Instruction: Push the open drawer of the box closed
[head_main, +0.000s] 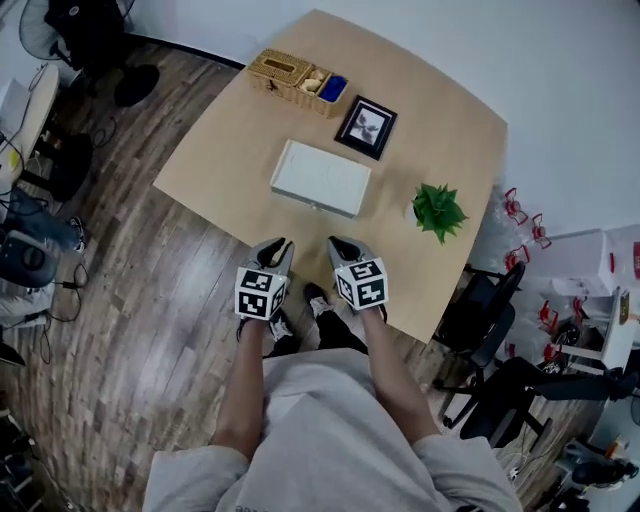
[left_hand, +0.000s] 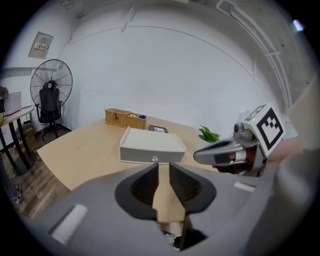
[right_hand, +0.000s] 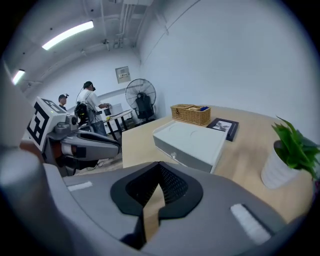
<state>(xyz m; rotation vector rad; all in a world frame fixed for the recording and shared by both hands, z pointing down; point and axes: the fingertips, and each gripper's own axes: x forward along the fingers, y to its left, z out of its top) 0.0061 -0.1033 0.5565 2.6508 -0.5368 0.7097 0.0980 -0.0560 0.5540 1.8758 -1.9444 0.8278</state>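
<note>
A flat white box (head_main: 320, 177) lies in the middle of the tan table (head_main: 220, 150), its drawer front and small knob (left_hand: 155, 159) turned toward me. The front looks about flush with the box; how far it stands out I cannot tell. My left gripper (head_main: 278, 243) and right gripper (head_main: 338, 242) hover side by side over the table's near edge, short of the box and touching nothing. Both are shut and hold nothing. In the left gripper view the jaws (left_hand: 164, 165) point straight at the knob. The right gripper (right_hand: 159, 165) aims at the box's near right corner (right_hand: 212, 165).
Behind the box stand a wicker basket (head_main: 295, 80) and a black picture frame (head_main: 366, 127). A potted plant (head_main: 438, 210) sits to the box's right. Black chairs (head_main: 490, 300) stand off the table's right corner, a fan (left_hand: 51, 82) at far left. People (right_hand: 90, 107) work at a distant desk.
</note>
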